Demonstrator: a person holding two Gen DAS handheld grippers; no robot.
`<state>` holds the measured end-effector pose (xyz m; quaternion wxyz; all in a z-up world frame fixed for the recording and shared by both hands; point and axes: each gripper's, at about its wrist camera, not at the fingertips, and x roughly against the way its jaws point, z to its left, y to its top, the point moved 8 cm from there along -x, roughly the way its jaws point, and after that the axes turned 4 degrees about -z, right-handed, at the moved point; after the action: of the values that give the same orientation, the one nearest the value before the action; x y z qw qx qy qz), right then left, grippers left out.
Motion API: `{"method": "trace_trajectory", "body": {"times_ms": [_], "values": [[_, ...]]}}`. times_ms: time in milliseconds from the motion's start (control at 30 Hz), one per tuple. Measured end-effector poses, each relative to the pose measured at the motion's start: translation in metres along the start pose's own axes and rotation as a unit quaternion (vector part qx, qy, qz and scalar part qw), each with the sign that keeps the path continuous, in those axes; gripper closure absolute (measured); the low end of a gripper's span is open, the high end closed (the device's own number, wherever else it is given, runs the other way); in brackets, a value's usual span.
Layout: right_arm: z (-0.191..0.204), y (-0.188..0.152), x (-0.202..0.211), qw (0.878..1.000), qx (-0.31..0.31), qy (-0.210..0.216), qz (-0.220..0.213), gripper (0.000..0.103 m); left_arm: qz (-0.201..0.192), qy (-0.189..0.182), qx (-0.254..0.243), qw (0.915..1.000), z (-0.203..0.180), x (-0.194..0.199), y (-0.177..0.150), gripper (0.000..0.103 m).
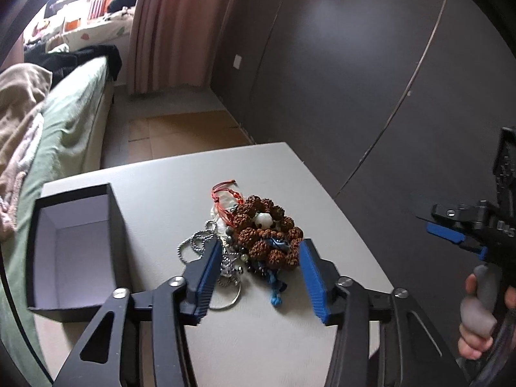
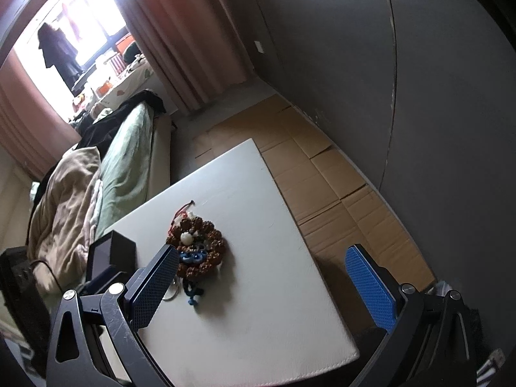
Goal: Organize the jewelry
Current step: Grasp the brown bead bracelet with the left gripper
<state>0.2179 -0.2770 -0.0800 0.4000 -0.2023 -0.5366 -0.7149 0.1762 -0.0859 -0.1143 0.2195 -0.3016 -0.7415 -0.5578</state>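
A pile of jewelry lies mid-table: a brown seed-bead bracelet (image 1: 269, 235) with a white bead, a red cord (image 1: 225, 193), silver ball chains (image 1: 196, 245), a key ring and a blue knotted cord (image 1: 276, 296). My left gripper (image 1: 261, 251) is open, its blue pads on either side of the pile's near part, just above it. An open, empty black box (image 1: 75, 248) stands left of the pile. My right gripper (image 2: 261, 267) is open and empty, held above the table's right part; the bracelet (image 2: 196, 251) and the box (image 2: 113, 254) show beyond its left finger.
The white table (image 1: 180, 193) has its far edge and right edge close to the pile. A bed with green sheets (image 1: 67, 122) and a beige blanket runs along the left. Flattened cardboard (image 2: 325, 180) covers the floor beside a dark wall (image 1: 354, 64).
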Motion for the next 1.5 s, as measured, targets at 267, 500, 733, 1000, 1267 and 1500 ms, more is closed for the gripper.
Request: {"method": "trace_trajectory", "body": {"times_ms": [267, 500, 733, 1000, 1267, 1500], "values": [[-0.003, 0.008, -0.007, 1.0, -0.014, 0.008, 0.002, 0.0, 0.029, 0.02, 0.011, 0.9993, 0.006, -0.04, -0.003, 0.067], [-0.004, 0.012, -0.014, 1.0, -0.024, 0.013, 0.008, 0.0, 0.042, 0.021, 0.032, 0.9984, 0.016, -0.063, -0.006, 0.068], [0.003, 0.009, -0.016, 1.0, -0.017, 0.02, 0.016, 0.0, 0.054, -0.005, 0.054, 0.9971, 0.015, -0.068, -0.009, 0.074], [0.005, 0.007, -0.016, 1.0, -0.014, 0.019, 0.018, 0.0, 0.043, -0.041, 0.049, 0.997, 0.005, -0.044, -0.007, 0.083], [0.017, -0.004, -0.016, 0.999, 0.003, 0.022, 0.025, 0.0, 0.015, -0.068, 0.046, 0.9966, -0.003, -0.01, 0.001, 0.084], [0.027, -0.015, -0.017, 0.999, 0.007, 0.032, 0.032, 0.0, -0.016, -0.075, 0.038, 0.9963, -0.004, 0.026, 0.009, 0.084]]}}
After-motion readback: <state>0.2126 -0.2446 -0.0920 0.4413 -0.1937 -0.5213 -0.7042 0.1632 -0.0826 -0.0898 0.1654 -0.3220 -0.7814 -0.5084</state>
